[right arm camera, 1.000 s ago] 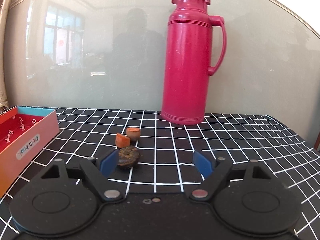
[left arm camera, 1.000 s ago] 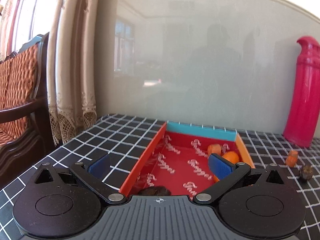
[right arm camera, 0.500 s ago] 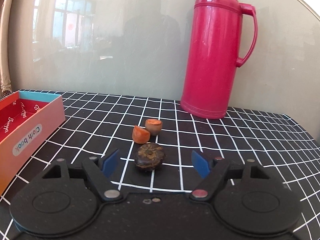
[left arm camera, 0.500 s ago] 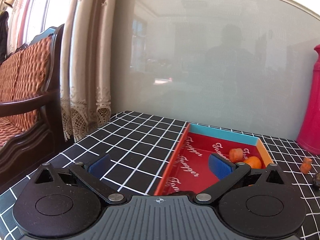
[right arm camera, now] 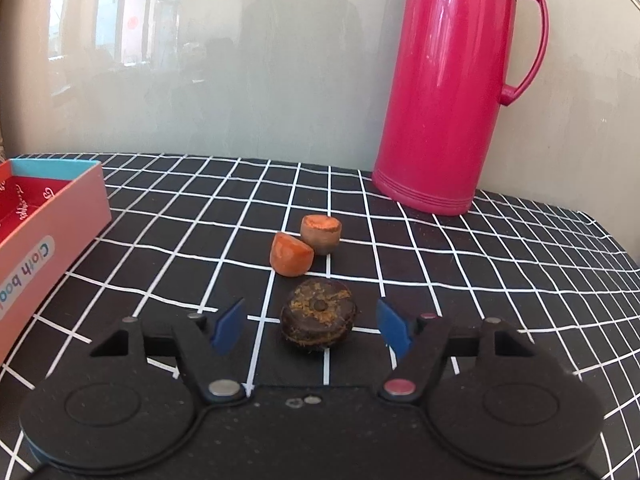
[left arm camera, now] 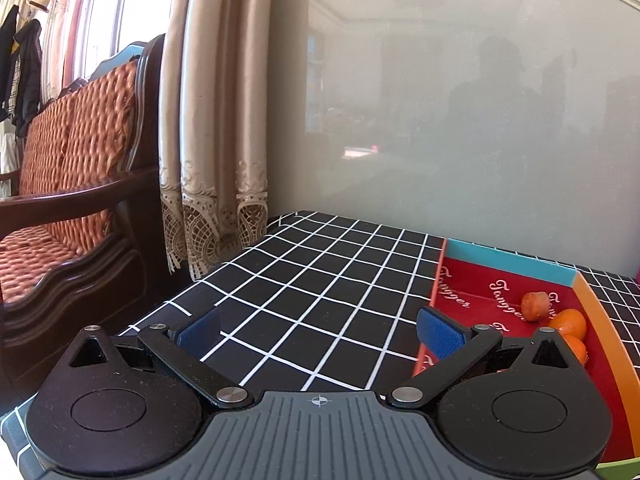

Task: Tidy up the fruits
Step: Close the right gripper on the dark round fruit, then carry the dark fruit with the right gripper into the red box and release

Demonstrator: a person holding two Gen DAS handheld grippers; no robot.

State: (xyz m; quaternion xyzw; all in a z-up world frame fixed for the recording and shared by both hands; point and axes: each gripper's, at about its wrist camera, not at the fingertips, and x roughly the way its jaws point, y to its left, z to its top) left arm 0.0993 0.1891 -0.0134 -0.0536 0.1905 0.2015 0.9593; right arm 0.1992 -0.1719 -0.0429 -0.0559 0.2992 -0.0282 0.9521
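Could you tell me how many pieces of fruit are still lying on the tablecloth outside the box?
3: a dark brown fruit between the right gripper's open pads, and two orange pieces just beyond it, near the red flask. None looks hidden.

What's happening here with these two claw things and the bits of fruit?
A person is sorting fruit into a red box with two hand-held grippers. The right gripper has its jaws around a dark fruit on the checked cloth; they have just been closing but don't touch it yet. Two orange pieces wait behind it, near a pink flask. The left gripper is open and empty beside the box, which already holds orange fruits.
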